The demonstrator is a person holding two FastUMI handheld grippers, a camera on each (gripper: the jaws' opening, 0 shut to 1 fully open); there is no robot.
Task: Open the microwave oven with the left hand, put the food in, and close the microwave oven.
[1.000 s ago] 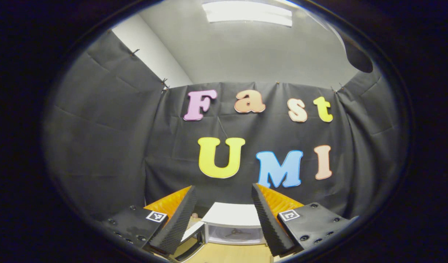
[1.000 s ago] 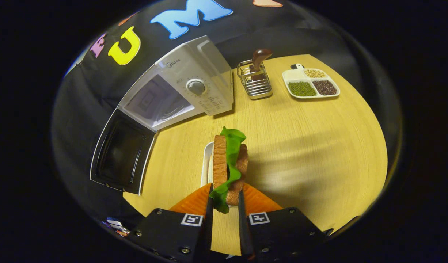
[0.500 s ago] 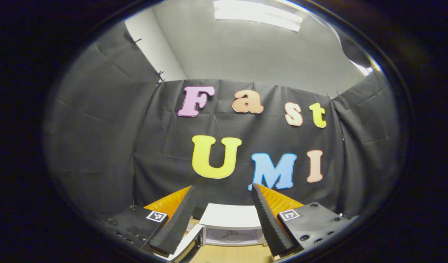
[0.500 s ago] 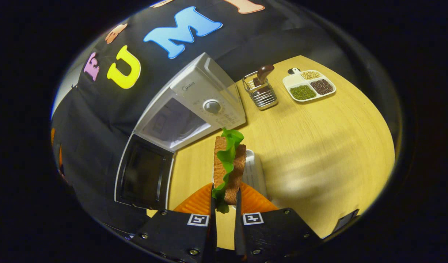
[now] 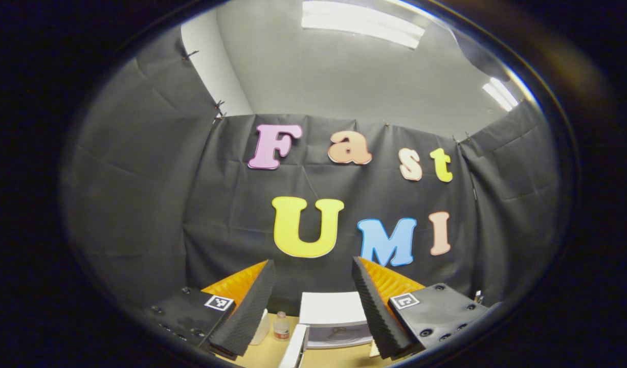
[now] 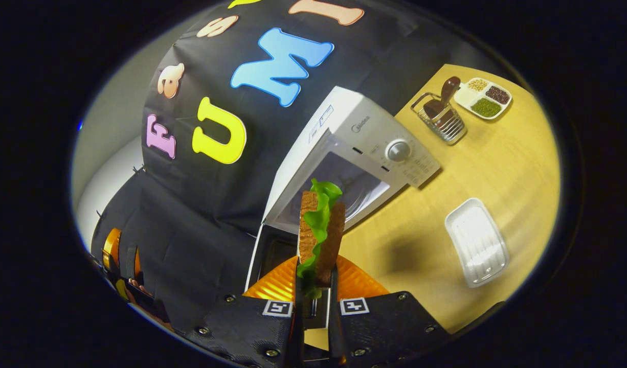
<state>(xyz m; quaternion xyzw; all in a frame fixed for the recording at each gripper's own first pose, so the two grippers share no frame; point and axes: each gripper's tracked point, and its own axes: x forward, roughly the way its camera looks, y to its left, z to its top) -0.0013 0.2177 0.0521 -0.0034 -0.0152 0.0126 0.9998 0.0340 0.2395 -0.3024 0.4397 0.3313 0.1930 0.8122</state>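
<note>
At the centre bottom of the right gripper view, the sandwich (image 6: 318, 230) — two bread slices with a green leaf between — stands on edge, clamped between the two fingers of the right gripper (image 6: 313, 294), lifted off the table (image 6: 436, 250) and lined up just in front of the microwave oven (image 6: 344, 153). Its door (image 6: 272, 255) hangs open at lower centre, so the cavity is free to take the food; holding the sandwich on edge by its flat faces probably keeps the layers together. To the lower right lies a white tray (image 6: 476, 241), bare. At the upper right a wire basket (image 6: 441, 118) holds a brown-handled tool, and beside it a divided dish (image 6: 483, 98) carries green, dark and pale grains in separate compartments. In the left gripper view the left gripper (image 5: 311, 299) points at the booth wall with its fingers spread and nothing between them — seemingly parked clear until the door needs closing.
</note>
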